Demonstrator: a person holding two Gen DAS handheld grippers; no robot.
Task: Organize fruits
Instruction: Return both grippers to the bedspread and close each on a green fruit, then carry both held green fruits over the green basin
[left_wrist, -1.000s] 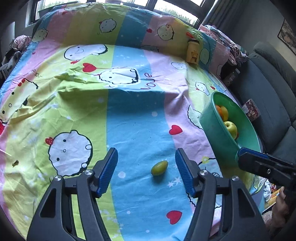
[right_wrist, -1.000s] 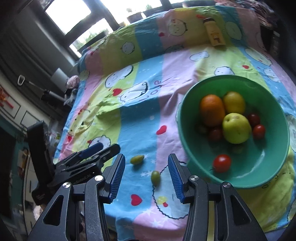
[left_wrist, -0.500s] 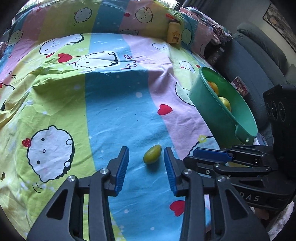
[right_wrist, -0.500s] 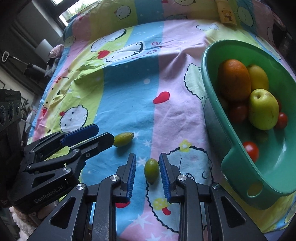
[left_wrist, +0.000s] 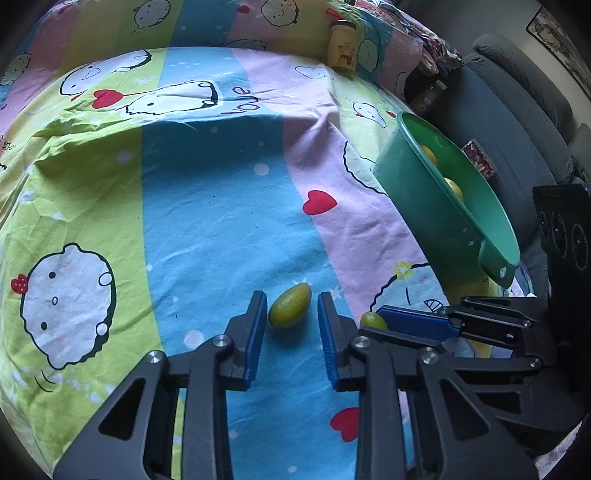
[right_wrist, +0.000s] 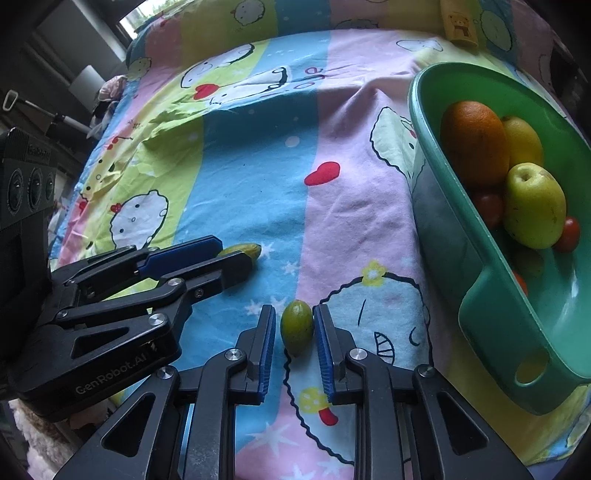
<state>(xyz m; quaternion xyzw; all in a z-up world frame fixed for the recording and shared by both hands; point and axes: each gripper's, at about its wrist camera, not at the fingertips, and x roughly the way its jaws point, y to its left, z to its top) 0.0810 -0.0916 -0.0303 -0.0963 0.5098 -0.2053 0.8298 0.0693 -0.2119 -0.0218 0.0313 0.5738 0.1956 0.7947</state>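
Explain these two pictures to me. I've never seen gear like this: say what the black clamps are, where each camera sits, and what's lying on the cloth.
There is no robot here: a person holds one black clamp tool in each hand, each with a camera looking forward along its blue-padded jaws. One picture comes from the left gripper, the other from the right gripper; each also shows the other tool from the side. Both work over a cartoon-print cloth. Each tool has its jaws around a small green fruit, the left fruit and the right fruit, both lying on the cloth. The jaws look close but not clearly clamped. A green bowl to the right holds an orange, yellow-green fruits and small red ones.
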